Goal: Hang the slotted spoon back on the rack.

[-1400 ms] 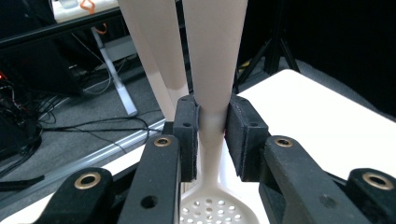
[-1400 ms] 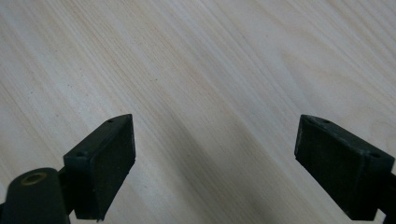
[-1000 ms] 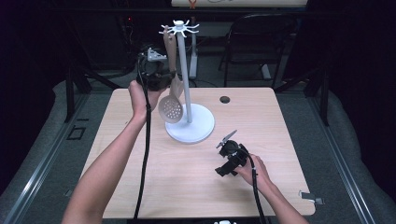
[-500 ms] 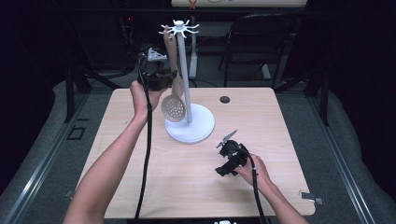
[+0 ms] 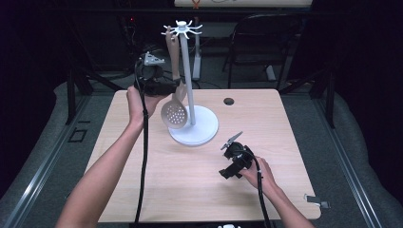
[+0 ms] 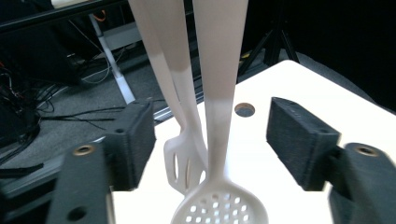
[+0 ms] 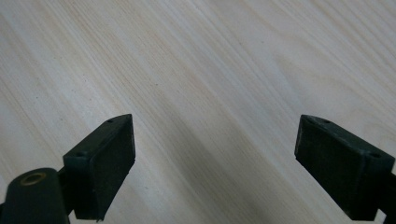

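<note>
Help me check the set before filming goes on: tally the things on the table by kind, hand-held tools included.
Utensil stand: 1
Skimmer spoon, hanging on the stand: 1
Slotted spatula, hanging behind it: 1
Hand-held tools: 2, the left tool open around the skimmer's handle, the right tool open over bare wood
Total: 5

— What is carried by the table?
— A white stand is set near its middle; a small round hole is seen toward the far edge. The right gripper is rested nearer the front.
</note>
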